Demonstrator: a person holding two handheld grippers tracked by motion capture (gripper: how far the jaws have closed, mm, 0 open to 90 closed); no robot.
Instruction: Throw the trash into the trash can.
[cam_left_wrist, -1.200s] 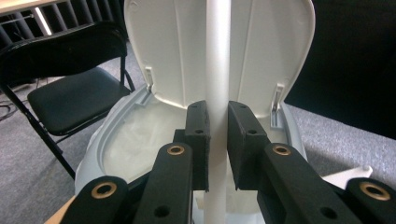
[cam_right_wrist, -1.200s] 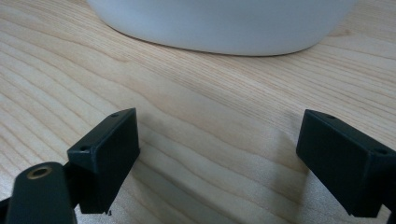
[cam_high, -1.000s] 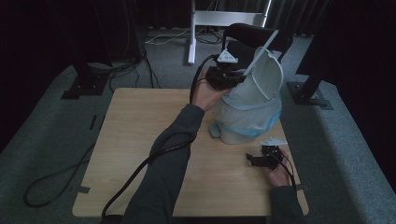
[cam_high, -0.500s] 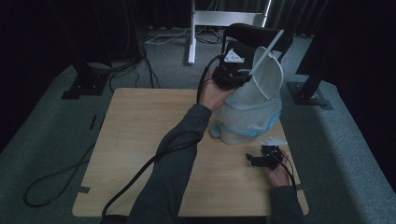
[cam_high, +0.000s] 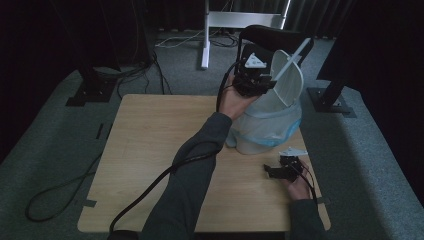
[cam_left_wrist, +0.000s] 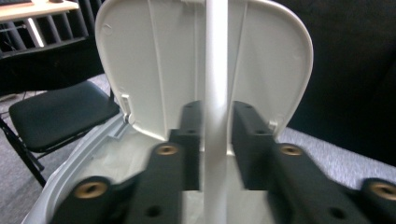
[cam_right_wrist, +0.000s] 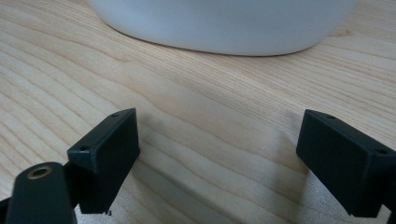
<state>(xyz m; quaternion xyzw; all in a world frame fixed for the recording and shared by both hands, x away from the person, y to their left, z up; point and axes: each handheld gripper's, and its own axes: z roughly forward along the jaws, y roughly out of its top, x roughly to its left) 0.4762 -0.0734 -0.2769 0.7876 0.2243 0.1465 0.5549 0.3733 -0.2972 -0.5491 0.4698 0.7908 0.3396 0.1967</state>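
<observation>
Since the earlier frame, left claw (cam_high: 267, 82) jaws have been opening around white rod (cam_high: 291, 59) above lidded bin (cam_high: 265, 127).
Left gripper view: rod (cam_left_wrist: 215, 93) between loosened pads; release fully before withdrawing.
Right gripper view: right claw (cam_right_wrist: 217, 161) wide open, empty, on desk (cam_right_wrist: 187, 116).

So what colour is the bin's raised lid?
White; the lid shows best in the left gripper view.

Both forearms wear dark grey long sleeves (cam_high: 187, 190). The left gripper (cam_high: 257, 82) is black and blocky, topped by a pale grey three-cornered plate, with a thick black cable (cam_high: 150, 187) trailing back along the near sleeve. Its jaws are matte black bars set with brass-coloured rivets. The right gripper (cam_high: 272, 171) is also black, plate-topped, with thin black cables; its pads are plain black rectangular blocks with small screw holes.
</observation>
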